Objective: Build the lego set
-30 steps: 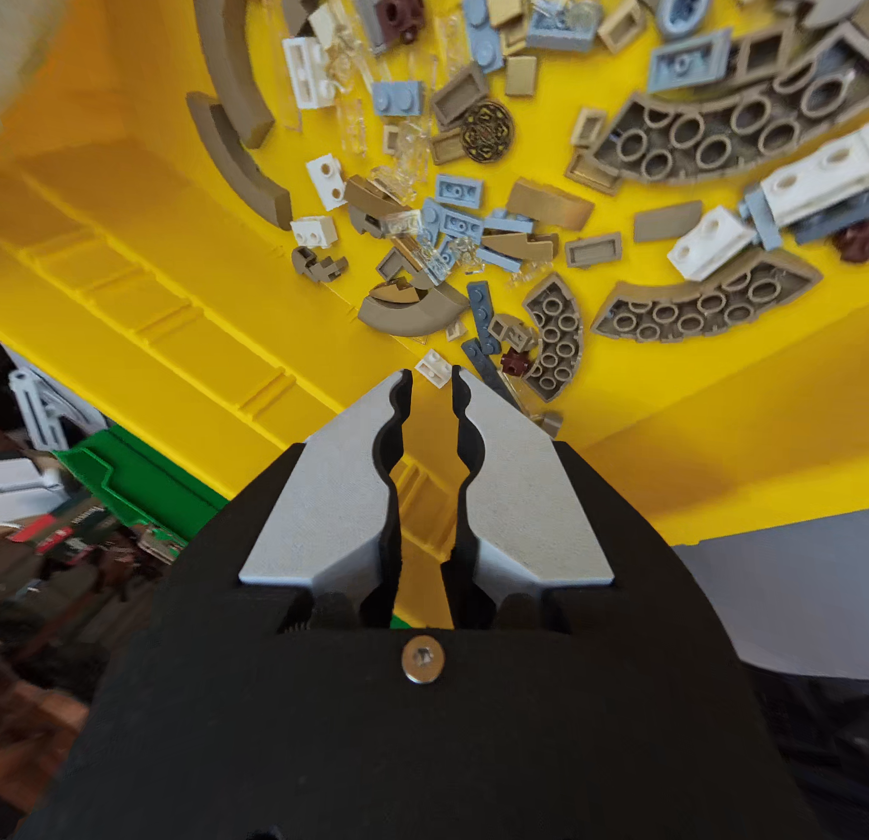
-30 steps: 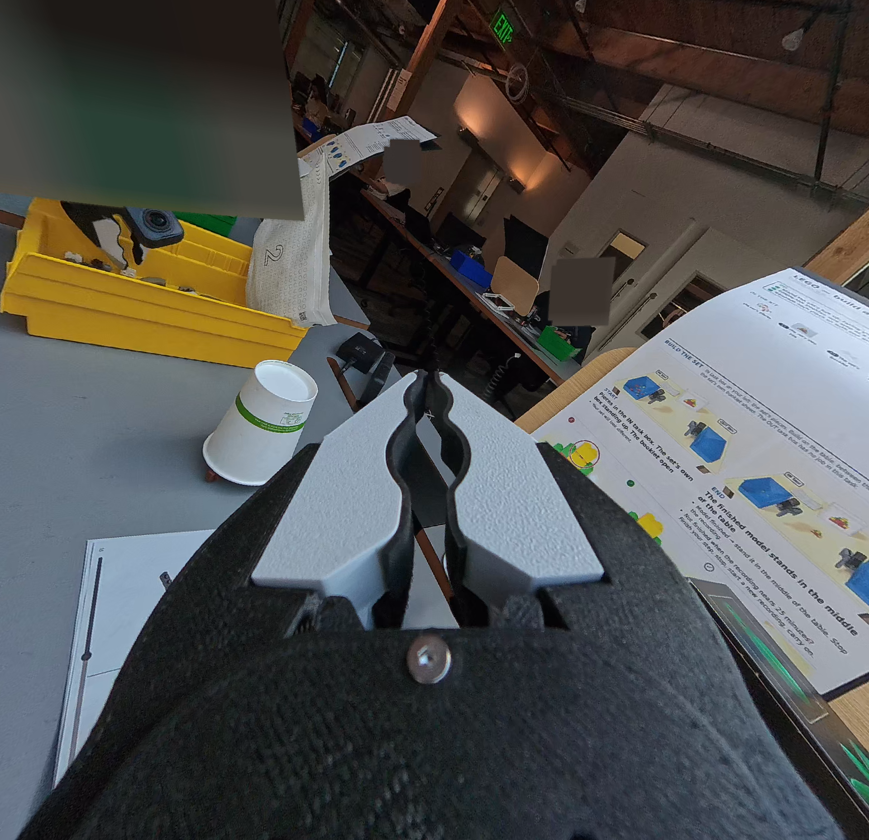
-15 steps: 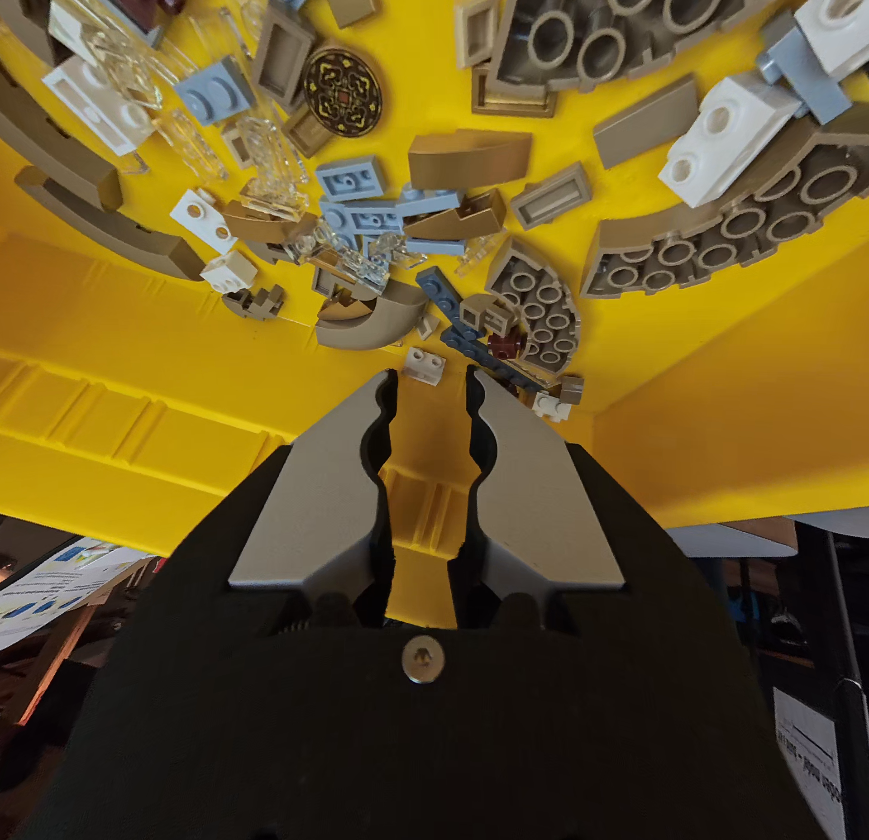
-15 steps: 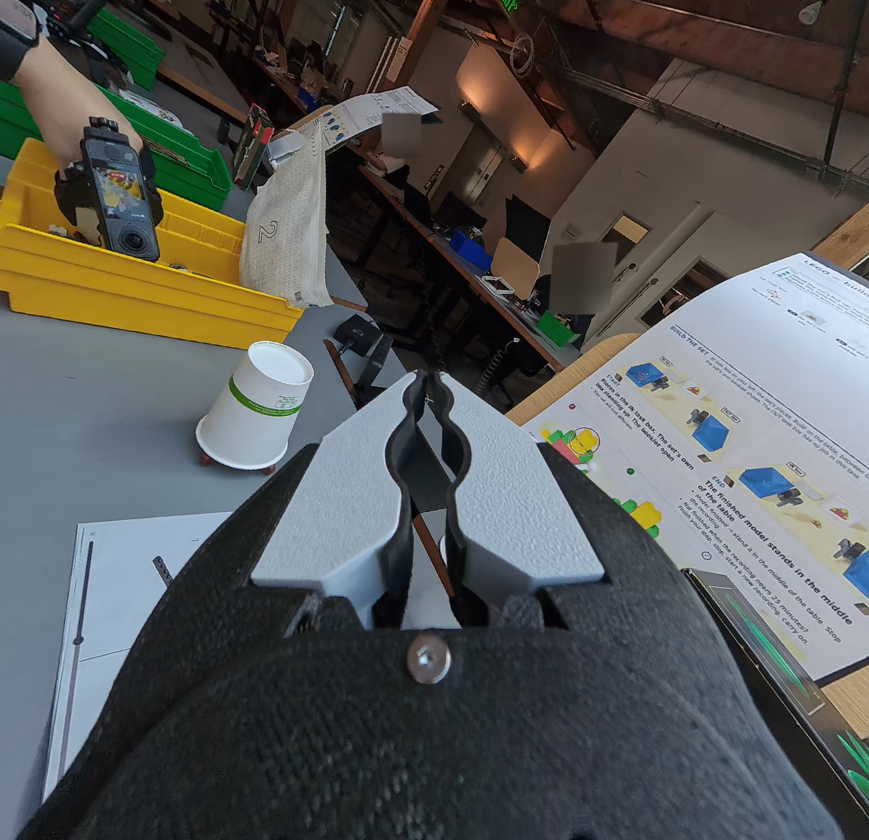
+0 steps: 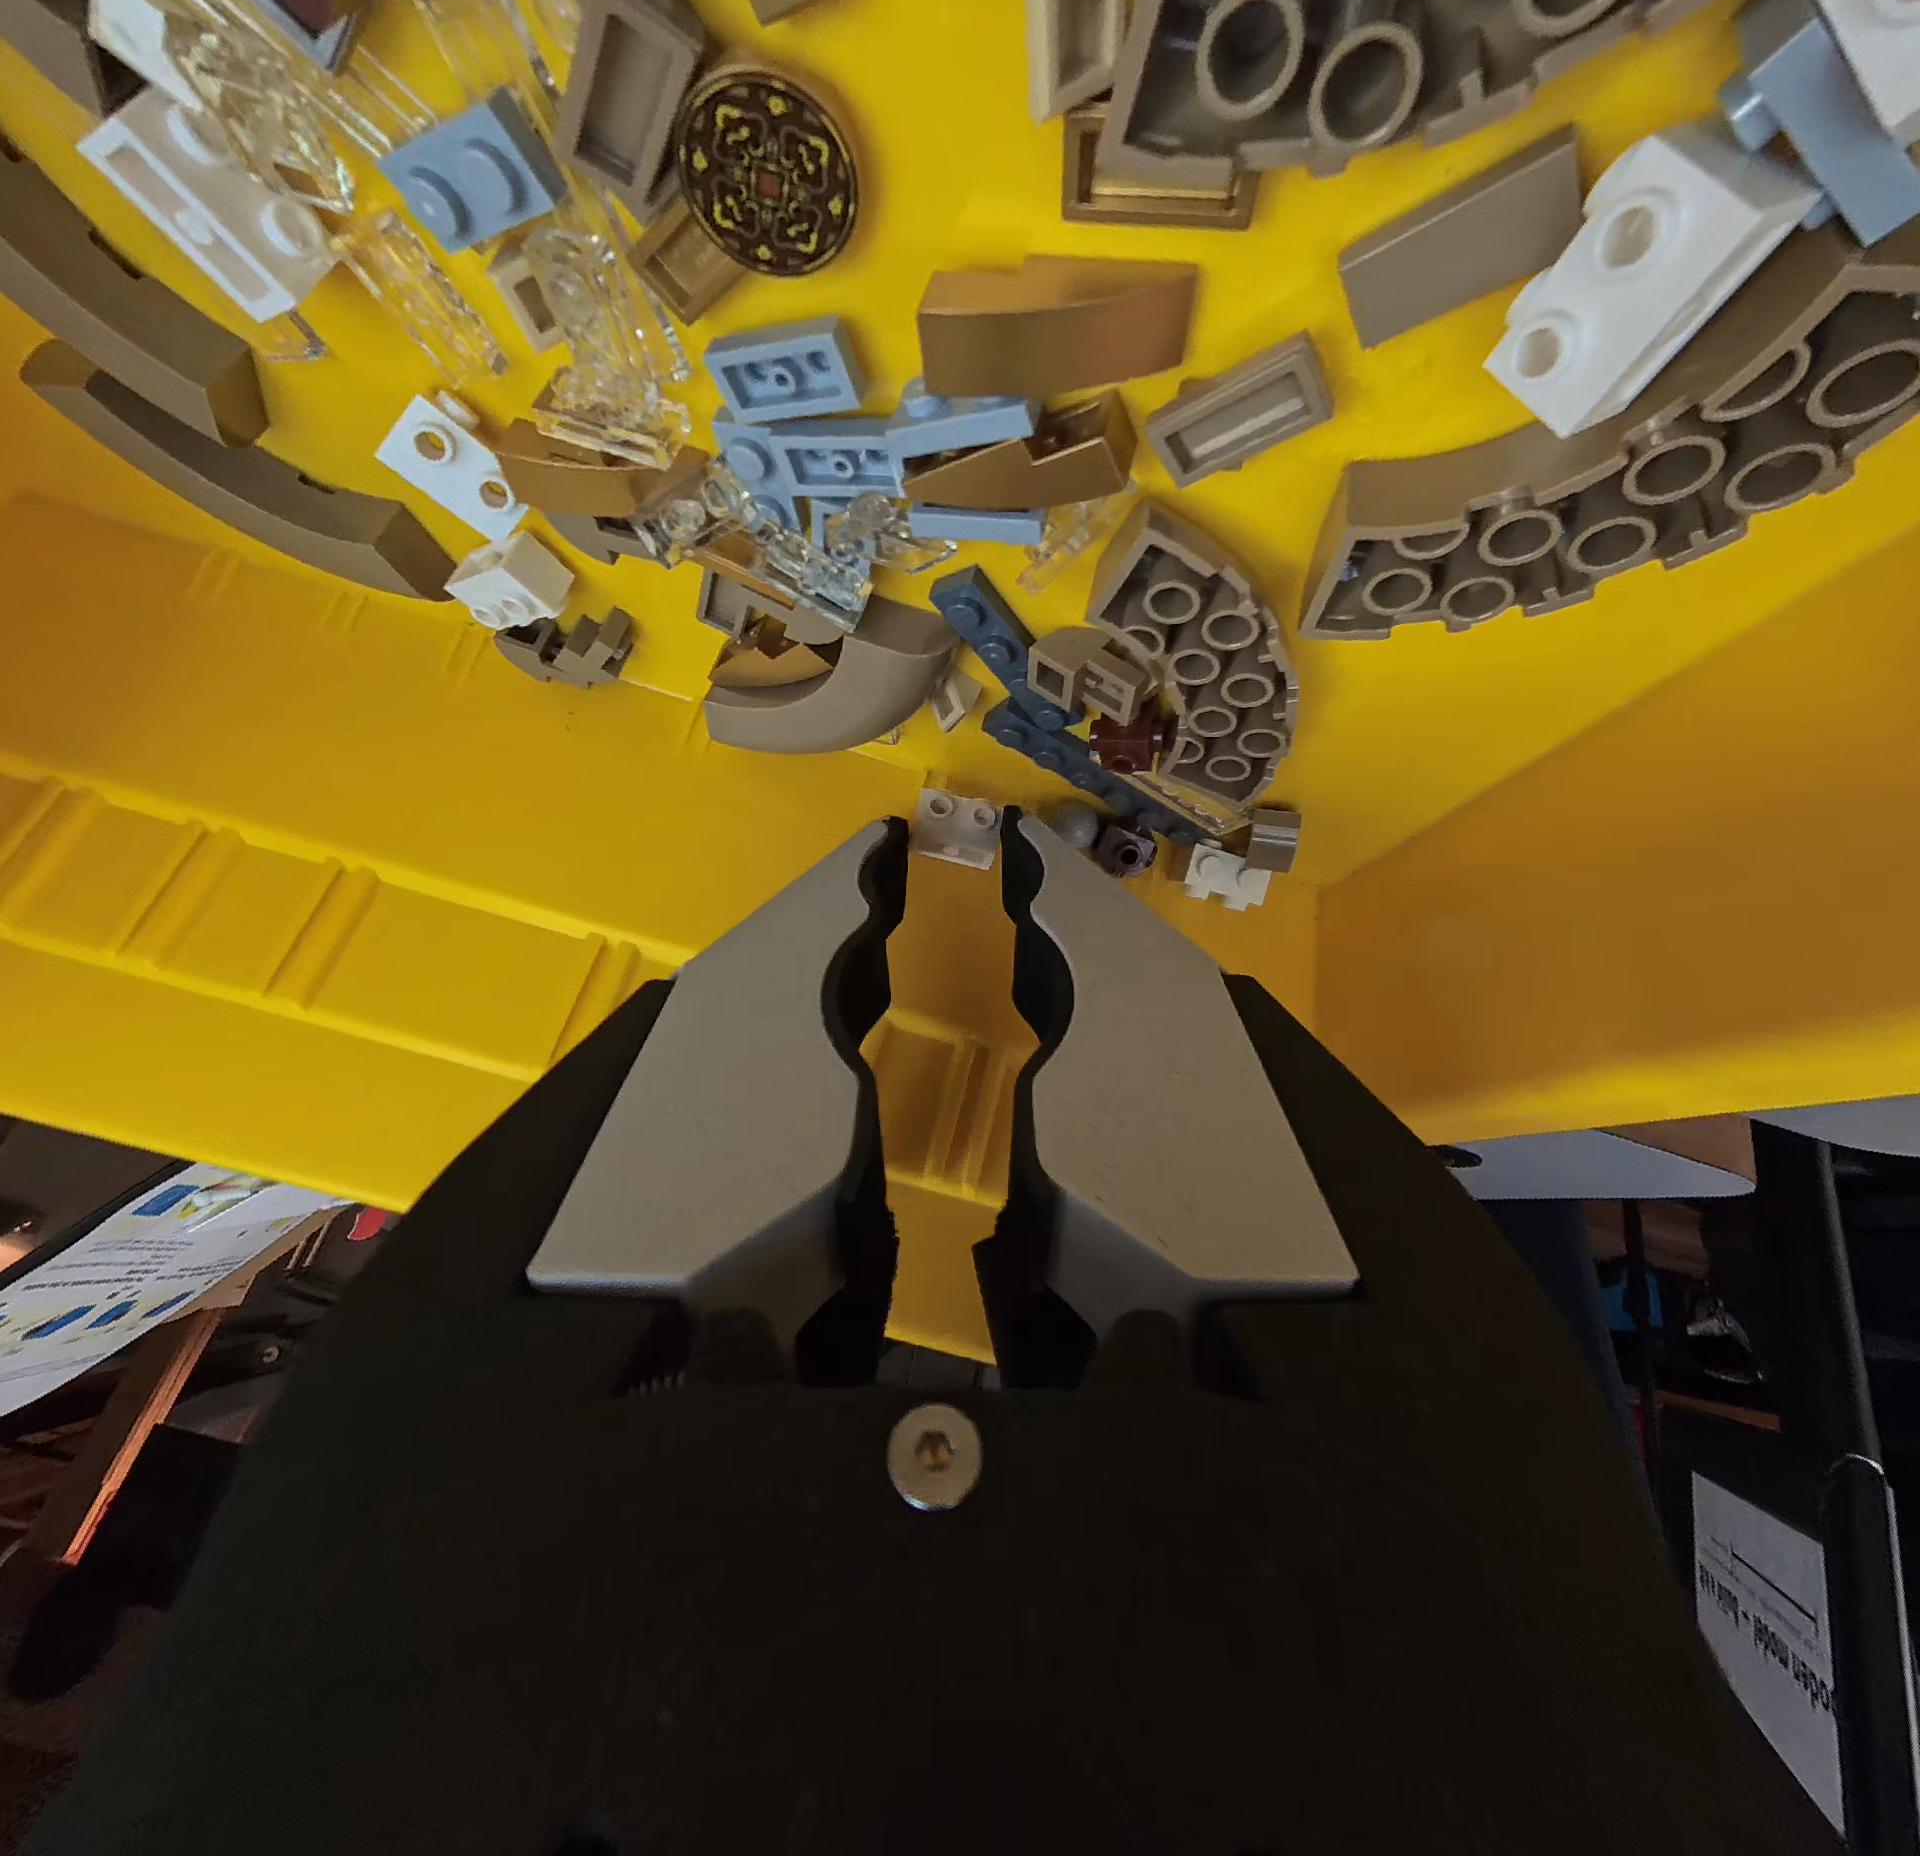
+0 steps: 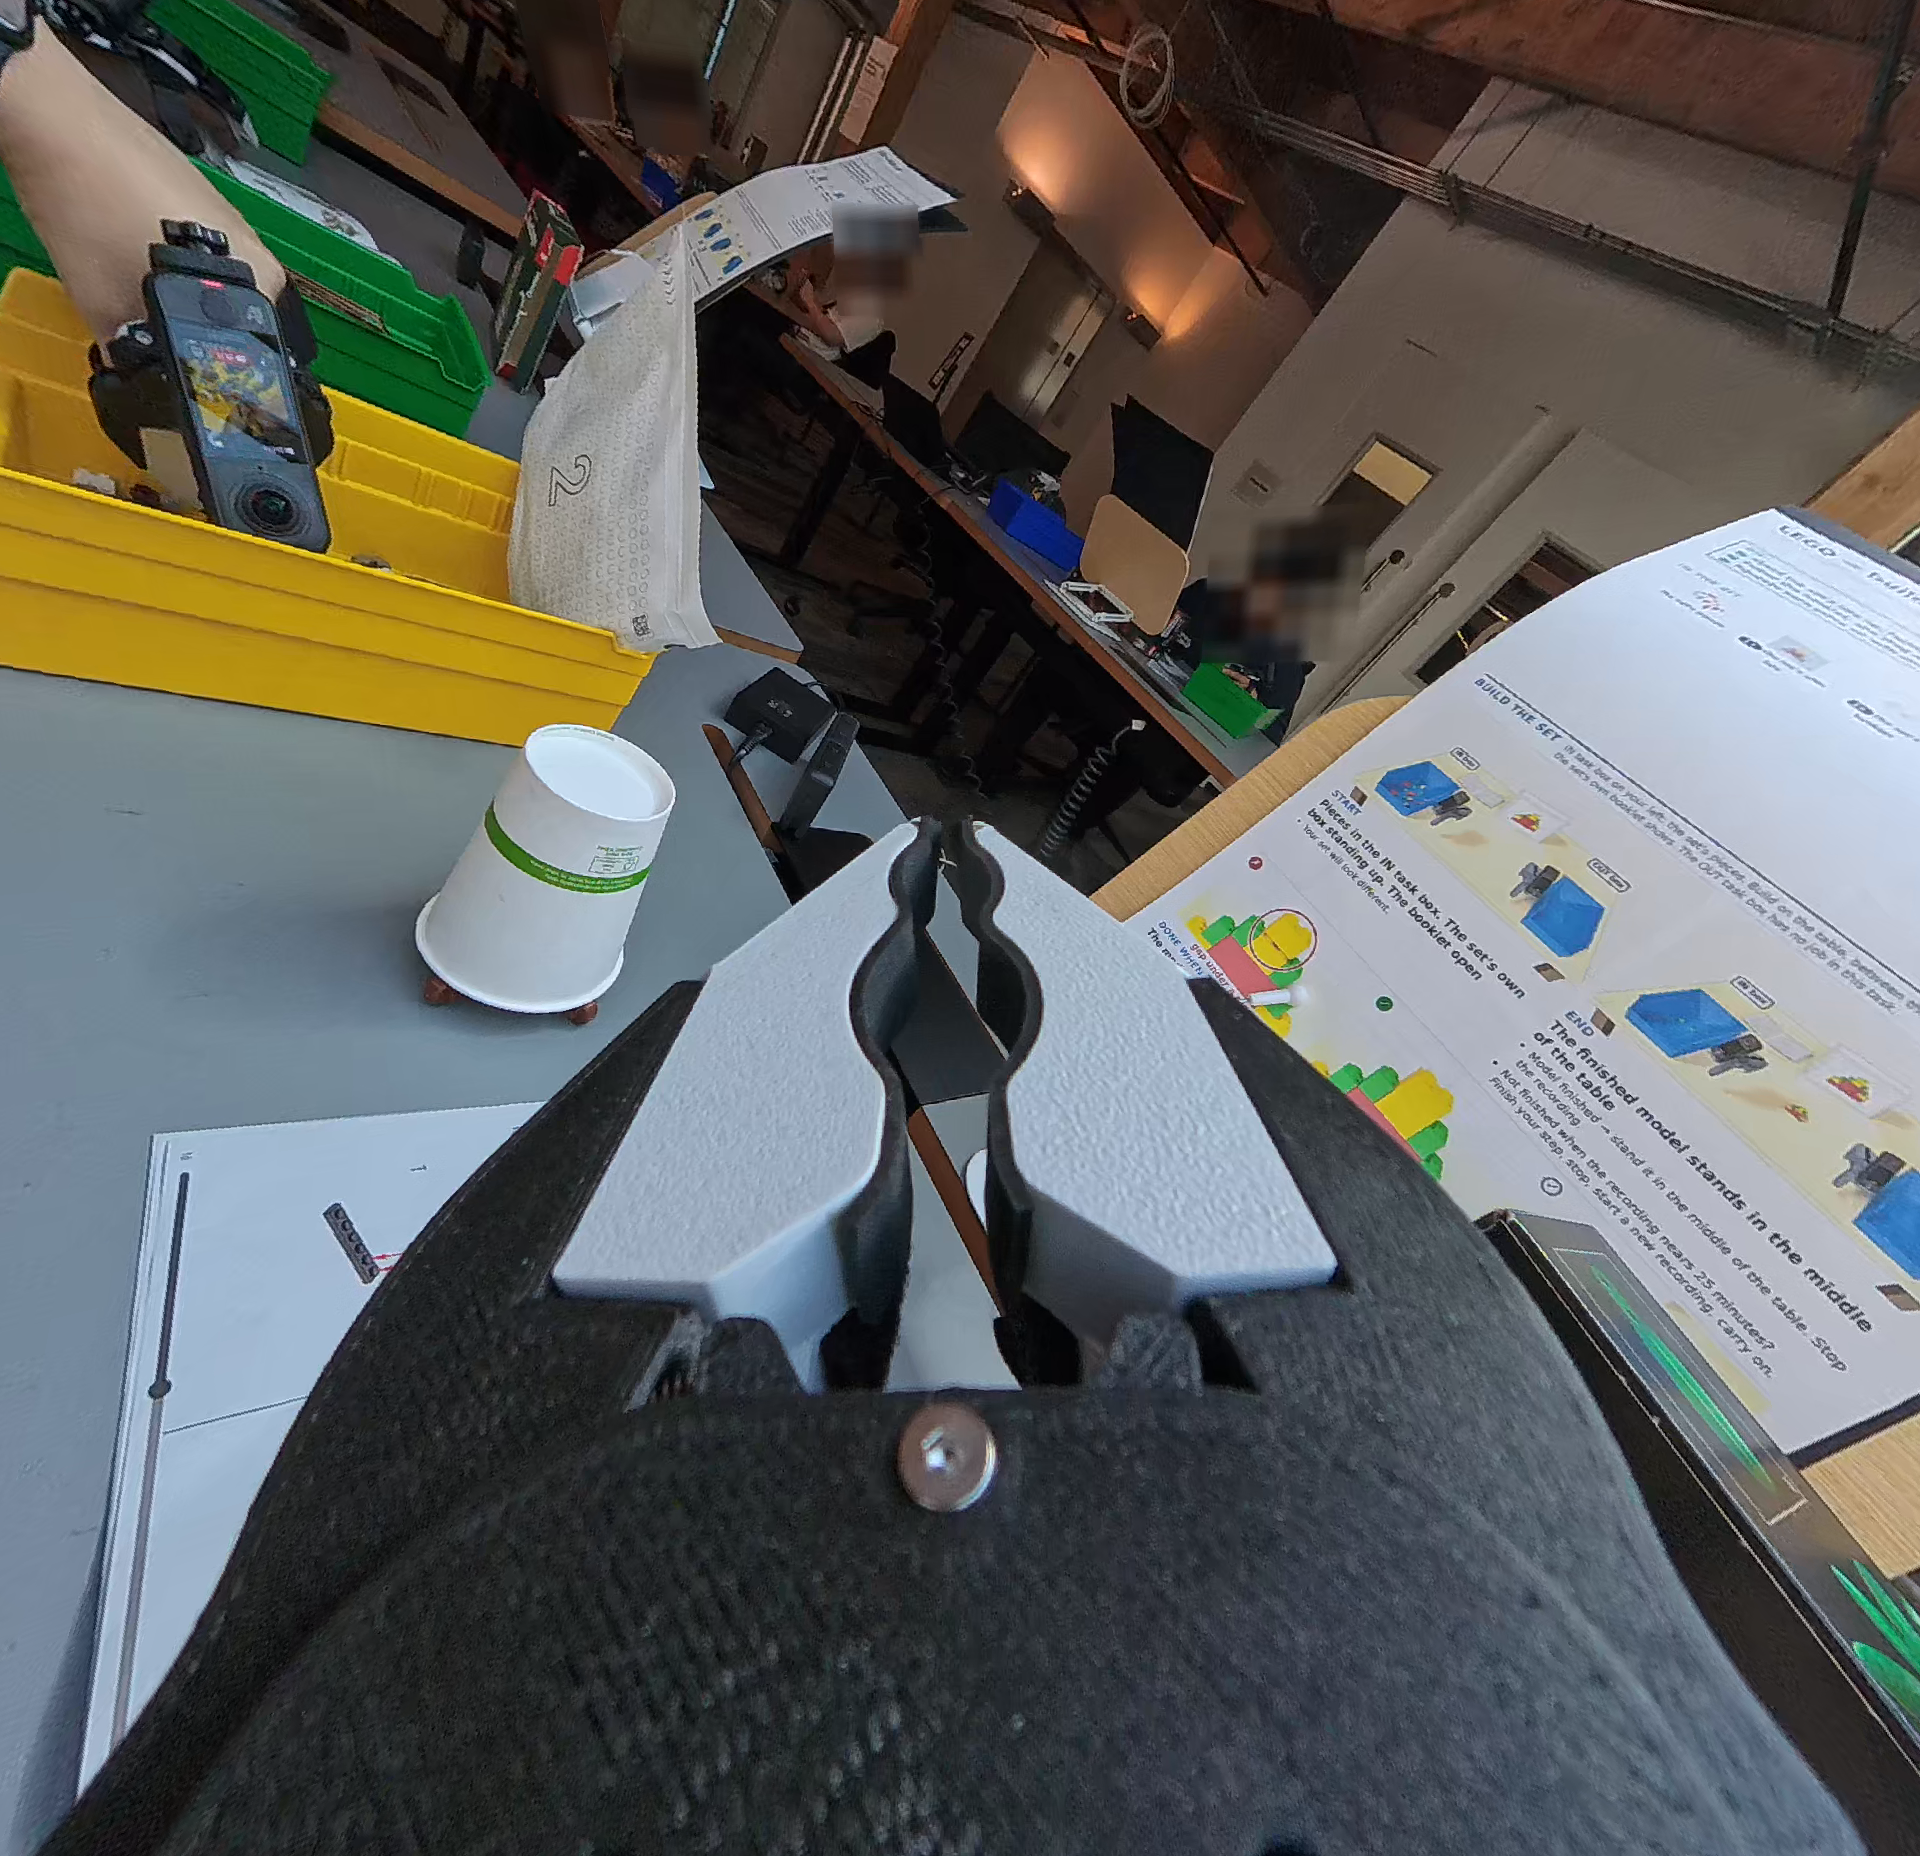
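Observation:
My left gripper [image 5: 954, 838] is open inside the yellow bin [image 5: 312, 871], low over its floor. A small white two-stud brick [image 5: 956, 825] lies just beyond and between its fingertips. Past it lie several loose pieces: a tan arch [image 5: 821, 700], dark blue plates [image 5: 1049, 726], a tan quarter-round plate [image 5: 1205, 663], grey plates, clear pieces and a round patterned tile [image 5: 767, 169]. My right gripper [image 6: 948, 832] is shut and empty, held above the grey table [image 6: 208, 871]. From there the yellow bin [image 6: 260, 643] shows at far left, with a hand holding the left gripper's body [image 6: 244, 424] in it.
An upturned paper cup [image 6: 551, 871] stands on the table over small brown pieces. An open white booklet [image 6: 260, 1287] lies at the near left. A printed instruction sheet [image 6: 1610, 923] leans at right. A white paper bag [image 6: 613, 497] stands by the bin, with green bins [image 6: 384, 320] behind. There is about 60 centimeters between the tips of the two grippers.
The left gripper has moved down and forward toward the bin's near wall, opened a little wider, and now frames the small white brick. The right gripper has stayed shut, tilting slightly.

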`<move>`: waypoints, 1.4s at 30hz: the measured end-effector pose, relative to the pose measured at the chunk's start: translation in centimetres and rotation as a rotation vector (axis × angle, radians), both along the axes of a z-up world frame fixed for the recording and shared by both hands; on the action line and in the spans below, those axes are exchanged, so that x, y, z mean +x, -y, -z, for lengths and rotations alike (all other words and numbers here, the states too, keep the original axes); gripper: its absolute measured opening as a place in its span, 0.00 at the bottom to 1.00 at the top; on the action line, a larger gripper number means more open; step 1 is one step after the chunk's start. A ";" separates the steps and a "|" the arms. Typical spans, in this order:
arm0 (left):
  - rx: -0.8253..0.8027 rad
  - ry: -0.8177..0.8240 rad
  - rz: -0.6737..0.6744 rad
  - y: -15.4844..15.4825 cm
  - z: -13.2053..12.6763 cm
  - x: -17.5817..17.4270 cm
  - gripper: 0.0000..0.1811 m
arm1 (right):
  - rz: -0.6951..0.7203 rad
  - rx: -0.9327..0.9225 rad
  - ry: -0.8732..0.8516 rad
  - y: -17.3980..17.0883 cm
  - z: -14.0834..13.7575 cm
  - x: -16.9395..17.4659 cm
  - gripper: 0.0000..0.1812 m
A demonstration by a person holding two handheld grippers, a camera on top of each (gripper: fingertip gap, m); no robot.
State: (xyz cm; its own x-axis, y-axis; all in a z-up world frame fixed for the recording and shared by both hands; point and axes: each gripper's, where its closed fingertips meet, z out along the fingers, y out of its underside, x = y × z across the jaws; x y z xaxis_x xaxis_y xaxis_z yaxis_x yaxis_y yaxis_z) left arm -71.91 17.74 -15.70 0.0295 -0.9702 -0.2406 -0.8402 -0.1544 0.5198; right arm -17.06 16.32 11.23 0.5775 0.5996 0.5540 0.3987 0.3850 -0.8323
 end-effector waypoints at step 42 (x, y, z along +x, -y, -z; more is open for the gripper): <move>0.011 1.375 -0.174 16.6 -1.5 49.0 0.09 | 0.019 -0.022 -0.212 1.7 -2.9 8.2 0.04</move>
State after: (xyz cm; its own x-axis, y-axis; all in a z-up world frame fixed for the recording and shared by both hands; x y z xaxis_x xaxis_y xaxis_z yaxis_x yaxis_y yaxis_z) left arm -22.87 1.13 -14.20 0.3661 -0.9278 0.0724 -0.6407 -0.3077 -0.7035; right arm -8.84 14.61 14.11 0.6912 0.5981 0.4055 0.2207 0.3596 -0.9066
